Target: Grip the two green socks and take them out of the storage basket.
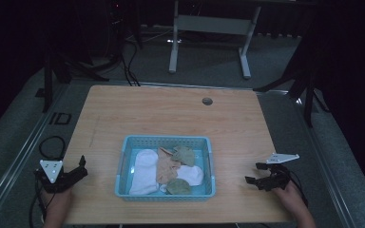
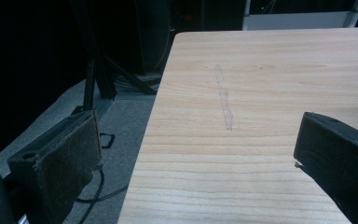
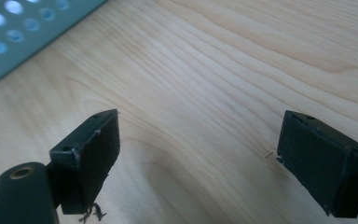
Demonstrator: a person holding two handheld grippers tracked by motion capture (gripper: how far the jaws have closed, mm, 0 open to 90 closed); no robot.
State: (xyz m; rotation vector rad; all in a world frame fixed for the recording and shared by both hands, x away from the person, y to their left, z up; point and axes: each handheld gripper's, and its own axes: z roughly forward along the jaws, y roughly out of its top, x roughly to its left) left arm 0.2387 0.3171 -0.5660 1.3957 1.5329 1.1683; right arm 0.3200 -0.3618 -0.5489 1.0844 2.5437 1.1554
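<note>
- The blue basket (image 1: 165,141) sits in the lower middle of the high view, on the wooden table (image 1: 171,114), holding a heap of socks: white socks (image 1: 145,171), a peach-coloured sock (image 1: 167,168) across the middle, and two greenish ones (image 1: 184,154) at the upper and lower right of the pile.
- The left gripper (image 1: 78,167) rests at the lower left of that view, at the table's edge, jaws spread wide with nothing between them; in the left gripper view its pads (image 2: 70,161) frame bare wood and the floor beyond.
- The right gripper (image 1: 259,179) lies at the lower right, jaws likewise apart and empty; the right gripper view catches a corner of the basket's perforated wall (image 3: 23,28) at the upper left of the frame.
- The basket lies between the two grippers, each pointing inward toward it. The right one looks slightly nearer, and the greenish socks lie on its side.
- The pile's long axis runs up and down the frame.
- Socks overlap, so their number and pairing are hard to make out, and dim light blurs the edges.
</note>
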